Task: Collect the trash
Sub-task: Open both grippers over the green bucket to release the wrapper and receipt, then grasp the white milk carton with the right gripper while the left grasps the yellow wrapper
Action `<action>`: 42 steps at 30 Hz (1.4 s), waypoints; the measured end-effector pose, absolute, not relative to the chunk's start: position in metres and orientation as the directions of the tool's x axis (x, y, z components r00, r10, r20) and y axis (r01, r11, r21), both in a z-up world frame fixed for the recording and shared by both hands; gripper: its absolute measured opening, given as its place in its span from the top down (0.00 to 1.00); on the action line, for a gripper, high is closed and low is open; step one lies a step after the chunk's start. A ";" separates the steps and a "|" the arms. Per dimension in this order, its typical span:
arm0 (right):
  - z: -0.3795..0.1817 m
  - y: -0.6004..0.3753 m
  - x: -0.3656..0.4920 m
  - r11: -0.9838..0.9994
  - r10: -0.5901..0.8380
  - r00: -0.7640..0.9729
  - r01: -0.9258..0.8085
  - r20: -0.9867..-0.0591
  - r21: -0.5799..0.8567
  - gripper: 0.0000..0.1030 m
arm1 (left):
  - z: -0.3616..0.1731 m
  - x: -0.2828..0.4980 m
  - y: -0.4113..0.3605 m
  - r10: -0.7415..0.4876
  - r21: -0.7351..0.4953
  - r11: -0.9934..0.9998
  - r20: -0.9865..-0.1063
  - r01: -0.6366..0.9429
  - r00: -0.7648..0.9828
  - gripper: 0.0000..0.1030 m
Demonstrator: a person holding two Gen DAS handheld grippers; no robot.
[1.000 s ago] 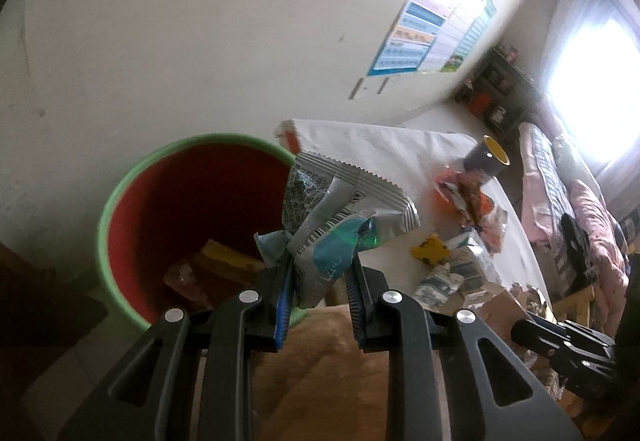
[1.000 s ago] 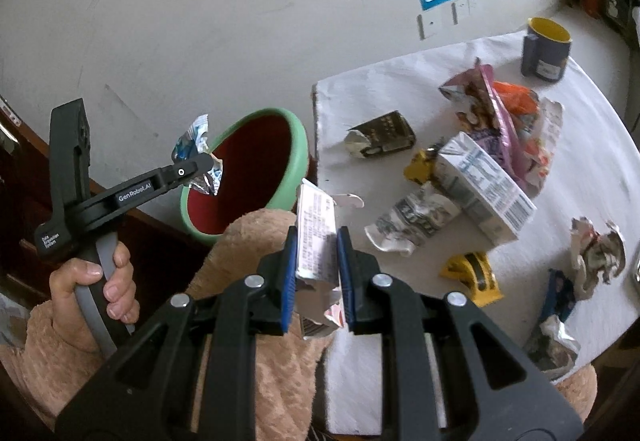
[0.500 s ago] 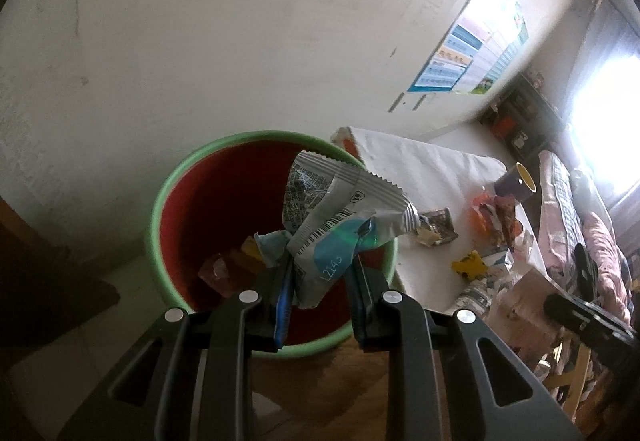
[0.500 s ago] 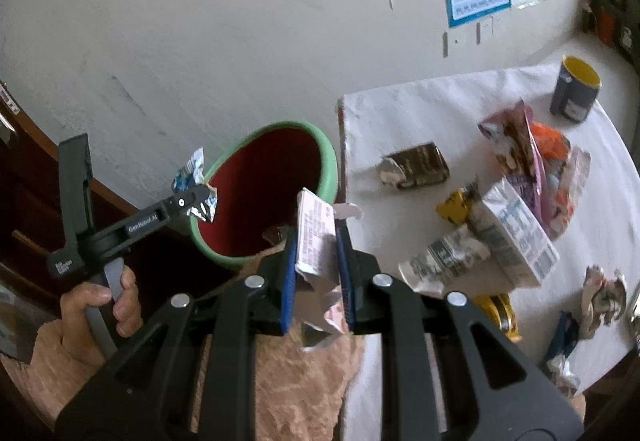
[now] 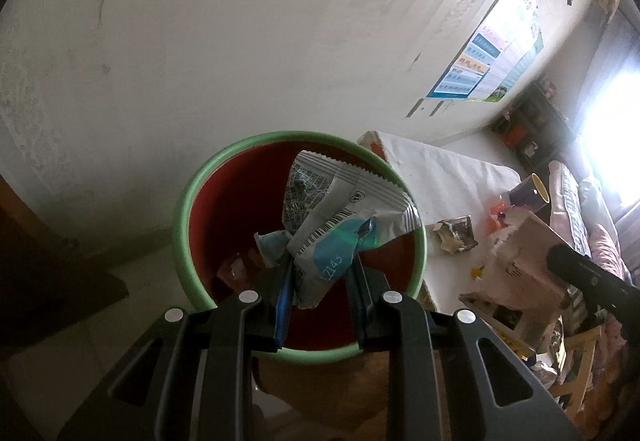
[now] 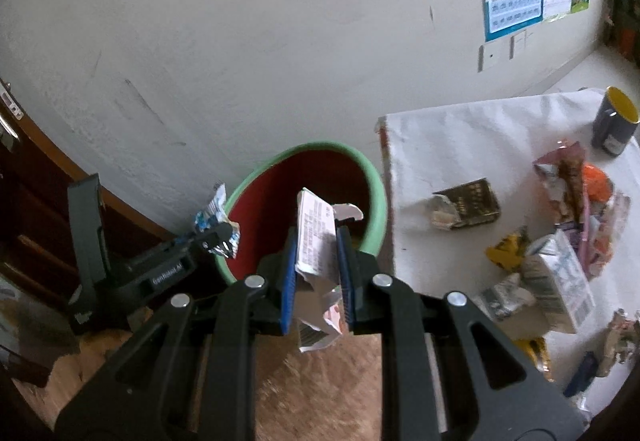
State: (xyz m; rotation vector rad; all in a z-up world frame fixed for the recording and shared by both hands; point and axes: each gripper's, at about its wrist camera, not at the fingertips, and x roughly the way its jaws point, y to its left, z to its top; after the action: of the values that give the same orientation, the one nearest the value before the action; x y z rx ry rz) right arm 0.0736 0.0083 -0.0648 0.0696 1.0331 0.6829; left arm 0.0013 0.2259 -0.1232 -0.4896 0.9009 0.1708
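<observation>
A red bin with a green rim (image 5: 188,209) stands on the floor beside the table; it also shows in the right wrist view (image 6: 378,197). My left gripper (image 5: 320,261) is shut on a crumpled silver and blue wrapper (image 5: 340,209) and holds it over the bin's mouth. Some trash (image 5: 234,269) lies in the bin's bottom. My right gripper (image 6: 318,237) is shut on a flattened white carton (image 6: 316,237) just short of the bin's near rim. The left gripper (image 6: 216,237) shows in the right wrist view at the bin's left rim.
The white-covered table (image 6: 460,145) to the right carries several pieces of trash: a brown box (image 6: 466,203), a milk carton (image 6: 560,281), colourful bags (image 6: 580,185), yellow wrappers (image 6: 504,251). A dark mug with a yellow inside (image 6: 614,125) stands at the far corner. A dark wooden cabinet (image 6: 36,177) is on the left.
Both grippers have moved toward the bin with their loads. The left gripper's wrapper now hangs over the bin's mouth; the right gripper's carton has come up to the near rim.
</observation>
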 end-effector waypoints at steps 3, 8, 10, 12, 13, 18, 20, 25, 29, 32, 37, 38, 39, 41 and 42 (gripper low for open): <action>-0.071 0.018 0.080 0.792 0.554 0.319 -0.486 -0.769 0.369 0.81 | -0.127 0.002 0.230 -0.058 -0.335 0.874 -0.790 -0.351 0.611 0.79; -0.076 0.029 0.089 0.786 0.571 0.304 -0.472 -0.763 0.400 0.81 | -0.130 0.005 0.236 -0.049 -0.331 0.871 -0.795 -0.364 0.605 0.75; -0.077 0.032 0.091 0.783 0.582 0.305 -0.462 -0.754 0.417 0.77 | -0.132 0.007 0.237 -0.056 -0.334 0.870 -0.797 -0.362 0.601 0.66; -0.079 0.033 0.094 0.778 0.594 0.300 -0.449 -0.747 0.439 0.57 | -0.133 0.006 0.239 -0.051 -0.335 0.867 -0.795 -0.368 0.605 0.55; -0.079 0.032 0.094 0.778 0.598 0.303 -0.442 -0.742 0.446 0.47 | -0.133 0.005 0.239 -0.050 -0.337 0.865 -0.794 -0.371 0.606 0.54; -0.081 0.027 0.092 0.775 0.606 0.294 -0.431 -0.739 0.463 0.47 | -0.135 0.005 0.238 -0.057 -0.338 0.864 -0.802 -0.373 0.595 0.53; -0.081 0.021 0.089 0.776 0.606 0.297 -0.427 -0.738 0.465 0.47 | -0.135 0.005 0.236 -0.061 -0.339 0.865 -0.803 -0.370 0.593 0.52; -0.081 -0.012 0.086 0.807 0.565 0.341 -0.417 -0.752 0.418 0.37 | -0.134 0.007 0.225 -0.071 -0.328 0.880 -0.807 -0.345 0.586 0.52; -0.092 -0.065 0.094 0.886 0.433 0.411 -0.359 -0.803 0.294 0.34 | -0.133 0.007 0.216 -0.075 -0.315 0.891 -0.813 -0.328 0.578 0.52; -0.109 -0.101 0.101 0.931 0.308 0.418 -0.319 -0.855 0.179 0.34 | -0.131 0.007 0.208 -0.077 -0.305 0.899 -0.816 -0.315 0.573 0.52; -0.144 -0.132 0.117 0.942 0.167 0.340 -0.331 -0.925 0.048 0.34 | -0.124 0.010 0.187 -0.094 -0.297 0.914 -0.816 -0.275 0.570 0.52; -0.150 -0.135 0.121 0.938 0.149 0.324 -0.345 -0.934 0.030 0.34 | -0.121 0.011 0.181 -0.099 -0.293 0.920 -0.816 -0.259 0.570 0.52; -0.155 -0.136 0.124 0.934 0.135 0.313 -0.358 -0.940 0.016 0.34 | -0.120 0.011 0.176 -0.103 -0.290 0.925 -0.816 -0.247 0.569 0.52; -0.163 -0.139 0.131 0.926 0.124 0.292 -0.376 -0.948 0.005 0.32 | -0.114 0.014 0.160 -0.120 -0.281 0.937 -0.816 -0.207 0.566 0.52; -0.168 -0.140 0.134 0.923 0.119 0.285 -0.385 -0.951 0.000 0.31 | -0.112 0.015 0.153 -0.128 -0.277 0.942 -0.817 -0.189 0.563 0.52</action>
State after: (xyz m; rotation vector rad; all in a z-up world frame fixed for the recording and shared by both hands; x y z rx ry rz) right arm 0.1341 -0.1405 -0.1678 -0.2486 1.2392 0.3418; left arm 0.0153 0.1532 -0.1118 -0.3540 0.9782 0.0368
